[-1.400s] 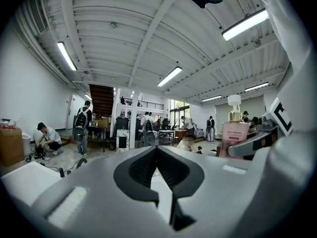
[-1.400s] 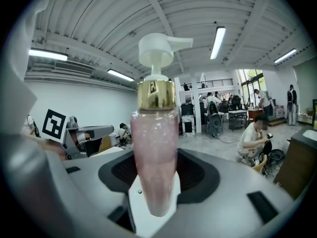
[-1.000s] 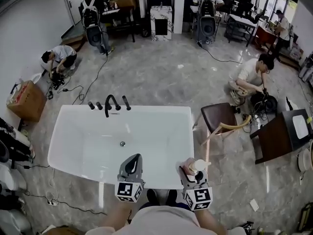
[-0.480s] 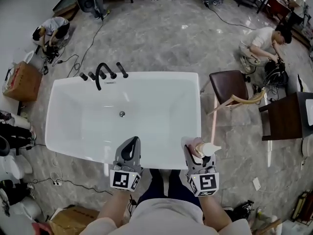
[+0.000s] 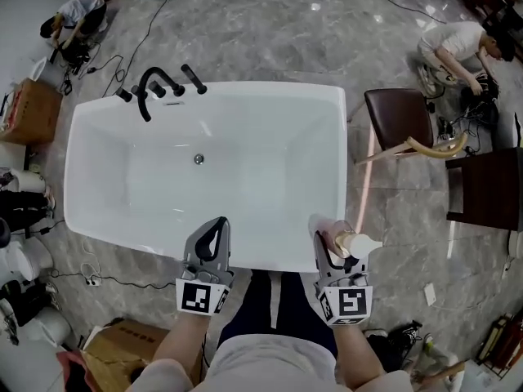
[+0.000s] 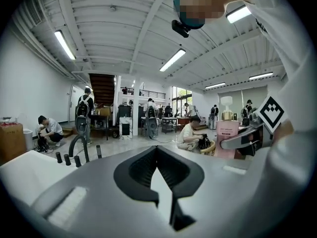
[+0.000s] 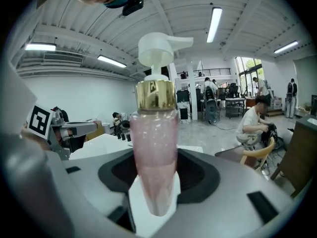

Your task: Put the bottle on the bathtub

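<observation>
A pink pump bottle [image 7: 152,152] with a gold collar and white pump head stands upright between the jaws of my right gripper [image 7: 153,192], which is shut on it. In the head view the bottle [image 5: 347,241] and right gripper [image 5: 333,243] hover at the near right corner of the white bathtub [image 5: 90,211]. My left gripper [image 5: 214,237] is shut with nothing in it, over the tub's near rim. The left gripper view shows its jaws [image 6: 157,158] closed together, with the pink bottle [image 6: 227,133] off to its right.
Black faucet and handles [image 5: 155,88] stand on the tub's far left rim. A brown chair [image 5: 400,117] and dark table [image 5: 490,190] sit right of the tub. A cardboard box [image 5: 24,109] lies left. People crouch on the marble floor [image 5: 270,31] farther off.
The head view has tilted further down, so the tub sits higher in frame. Both grippers stay at the tub's near rim, the right one still holding the bottle.
</observation>
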